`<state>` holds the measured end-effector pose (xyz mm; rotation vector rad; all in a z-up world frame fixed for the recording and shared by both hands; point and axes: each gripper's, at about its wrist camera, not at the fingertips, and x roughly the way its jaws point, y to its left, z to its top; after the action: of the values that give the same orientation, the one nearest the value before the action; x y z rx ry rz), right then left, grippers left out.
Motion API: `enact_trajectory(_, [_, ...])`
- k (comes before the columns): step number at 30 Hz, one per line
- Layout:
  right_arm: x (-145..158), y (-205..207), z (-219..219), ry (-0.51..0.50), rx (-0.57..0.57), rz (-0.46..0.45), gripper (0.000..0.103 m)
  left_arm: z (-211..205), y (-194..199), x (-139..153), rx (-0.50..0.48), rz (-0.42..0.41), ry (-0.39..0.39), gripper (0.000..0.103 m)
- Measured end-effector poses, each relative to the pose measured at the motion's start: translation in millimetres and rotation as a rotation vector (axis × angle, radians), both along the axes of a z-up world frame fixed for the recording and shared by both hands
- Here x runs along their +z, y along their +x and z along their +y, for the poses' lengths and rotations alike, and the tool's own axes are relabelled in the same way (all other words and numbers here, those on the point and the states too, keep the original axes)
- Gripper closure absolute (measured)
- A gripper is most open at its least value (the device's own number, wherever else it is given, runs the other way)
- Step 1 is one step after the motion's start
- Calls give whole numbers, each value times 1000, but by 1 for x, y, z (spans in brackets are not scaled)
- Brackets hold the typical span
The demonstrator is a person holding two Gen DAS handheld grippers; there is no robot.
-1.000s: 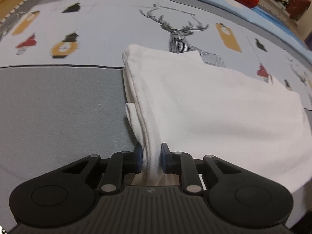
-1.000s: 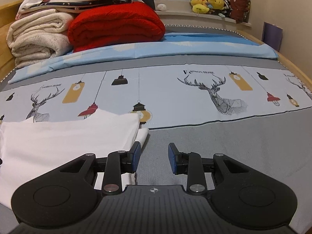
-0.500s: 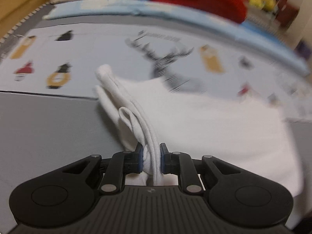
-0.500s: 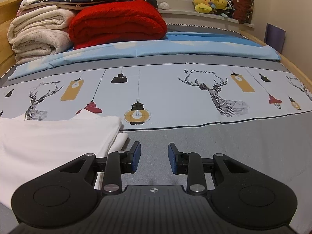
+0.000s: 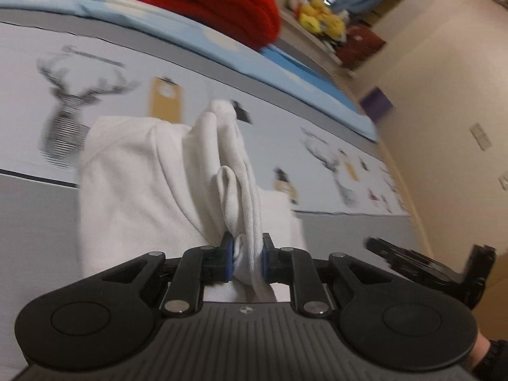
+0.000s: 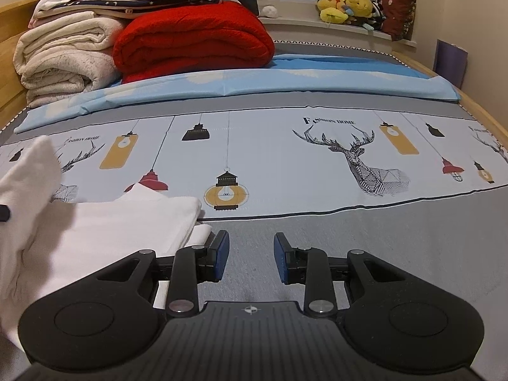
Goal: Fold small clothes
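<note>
left wrist view is showing the white garment [image 5: 133,184], a soft plain cloth with stitched hems, bunched into a ridge of folds at the centre of the frame. the left gripper [image 5: 246,258] is clamping a thick fold of it between its blue pads, and the cloth is bulging out in front of the jaws; those jaws have just been opening a little while the fold is staying pressed between them. the rest of the garment is draping down to the left of the ridge onto the bed sheet [image 5: 285,127], grey below and printed with deer and lanterns above.

compared with a second ago, when the garment was lying flat and wide across the right half of this view, its gripped edge is now lifted and pulled over itself, and the view is tilting toward the wall at the right.

the ridge is running from the jaws at bottom centre up toward the upper middle of the frame.

right wrist view is showing the right gripper [image 6: 250,255] with its jaws apart and nothing between them, over the grey sheet, in the same place as before. the garment is lying at the lower left here, one raised corner at the left edge.
</note>
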<state>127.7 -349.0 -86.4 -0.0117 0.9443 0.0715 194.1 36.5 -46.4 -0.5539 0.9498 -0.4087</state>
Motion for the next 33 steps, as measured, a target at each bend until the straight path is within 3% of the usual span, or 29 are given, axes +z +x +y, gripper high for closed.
enact_trajectory(1, [0,1,1,-1,1,1,71,-8,2,-2,-9,7,-16,75])
enact_trajectory(5, [-2,4,4,0,-3,5,71,-31,6,-4,-78,8,-129,63])
enact_trajectory(9, [-4,6,12,3,11,8,71,-16,-1,9,-24,-81,-89,62])
enact_trajectory(12, [-4,7,20,8,32,4,71,5,-7,11,53,-90,-5,62])
enact_trajectory(17, [-1,8,30,45,41,-10,71,27,-31,30,127,-149,351,62])
enact_trajectory(22, [3,6,37,149,41,-13,71,38,-62,48,127,-179,446,58])
enact_trajectory(25, [2,7,44,254,67,22,71,33,-82,35,160,-165,433,48])
enact_trajectory(27, [-4,7,51,318,97,85,71,25,-88,17,147,-99,447,46])
enact_trajectory(28, [-6,6,56,330,111,107,71,18,-86,10,122,-42,507,46])
enact_trajectory(30, [-11,5,66,359,136,152,67,7,-90,10,100,-85,608,46])
enact_trajectory(33, [-20,6,79,388,156,211,64,3,-89,6,72,-114,658,46])
